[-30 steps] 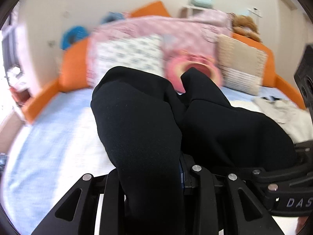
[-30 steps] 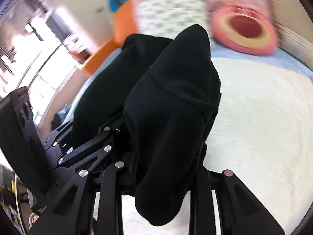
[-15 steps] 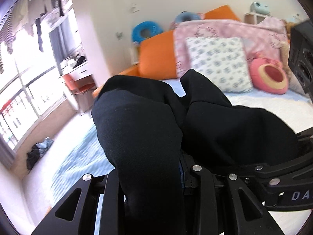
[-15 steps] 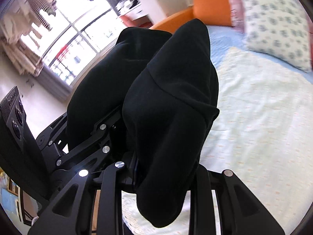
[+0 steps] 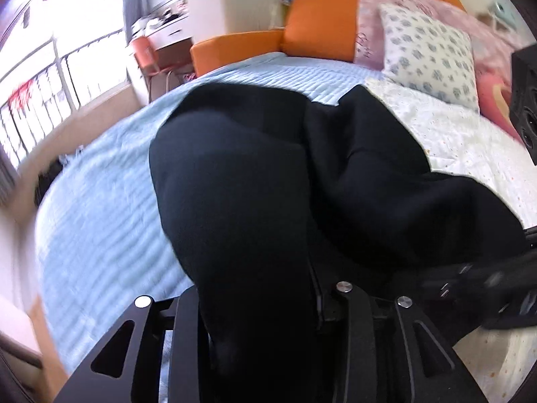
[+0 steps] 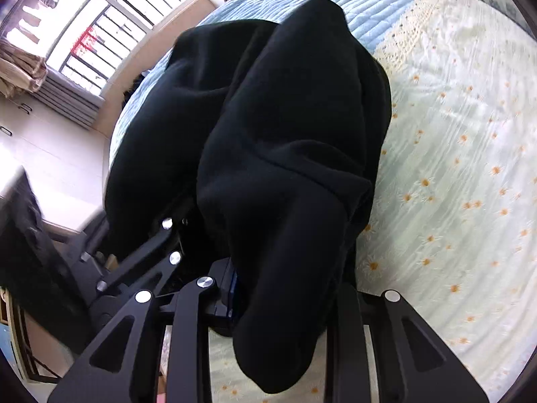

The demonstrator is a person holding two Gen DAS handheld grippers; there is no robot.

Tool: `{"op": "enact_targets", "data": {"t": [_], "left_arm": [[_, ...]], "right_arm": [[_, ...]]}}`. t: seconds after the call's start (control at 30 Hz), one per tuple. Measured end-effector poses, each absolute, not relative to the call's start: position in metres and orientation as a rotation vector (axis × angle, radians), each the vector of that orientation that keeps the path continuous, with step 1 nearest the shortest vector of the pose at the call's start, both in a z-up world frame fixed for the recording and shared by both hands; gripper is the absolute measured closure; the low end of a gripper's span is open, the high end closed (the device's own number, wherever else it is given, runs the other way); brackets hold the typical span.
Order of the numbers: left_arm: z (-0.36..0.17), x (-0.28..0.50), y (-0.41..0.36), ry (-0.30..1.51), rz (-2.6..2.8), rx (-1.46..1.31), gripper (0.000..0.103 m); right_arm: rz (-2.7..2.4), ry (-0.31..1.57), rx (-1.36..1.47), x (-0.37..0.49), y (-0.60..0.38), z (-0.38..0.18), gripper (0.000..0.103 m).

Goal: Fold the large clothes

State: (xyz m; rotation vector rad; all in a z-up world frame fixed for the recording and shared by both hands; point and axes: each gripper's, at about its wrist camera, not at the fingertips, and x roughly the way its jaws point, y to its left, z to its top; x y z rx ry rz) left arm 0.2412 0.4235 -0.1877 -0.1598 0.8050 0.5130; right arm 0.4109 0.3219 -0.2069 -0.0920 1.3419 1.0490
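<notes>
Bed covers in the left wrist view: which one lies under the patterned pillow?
The white flower-dotted blanket; the pale blue quilted cover beside it reaches the orange headboard instead.

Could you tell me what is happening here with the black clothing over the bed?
A person is holding a gripper in each hand, and both have hold of a black garment above the bed. The fabric is bunched over the left gripper, whose jaws are opening with cloth between them, and it drapes over the right gripper too, which stays clamped. In the right view the garment hangs above a flowered cream blanket. No fold is laid yet.
</notes>
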Motion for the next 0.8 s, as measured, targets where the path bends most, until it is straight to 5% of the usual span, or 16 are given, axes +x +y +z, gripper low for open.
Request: {"op": "enact_targets", "data": {"t": [0.23,0.37,0.5,0.57,0.67,0.8], "left_arm": [[-0.191,0.24,0.427,0.797,0.52,-0.197,0.062],[-0.17,0.227,0.424,0.794,0.514,-0.21,0.045],[-0.112,0.185,0.423,0.637,0.56,-0.097,0.027],[-0.088,0.174,0.431,0.598,0.563,-0.129,0.024],[-0.052,0.168,0.445,0.543,0.521,-0.238,0.019],[-0.053,0.191,0.446,0.562,0.443,-0.318,0.017]], "right_arm": [[1.058,1.303,-0.171,0.409,0.328,-0.199,0.071],[1.057,1.32,-0.204,0.405,0.314,-0.185,0.059],[1.034,1.277,-0.186,0.414,0.28,-0.153,0.057],[1.007,1.203,-0.175,0.42,0.268,-0.13,0.055],[0.972,1.027,-0.14,0.422,0.252,-0.088,0.032],[1.05,0.917,-0.085,0.413,0.263,-0.061,0.033]]}}
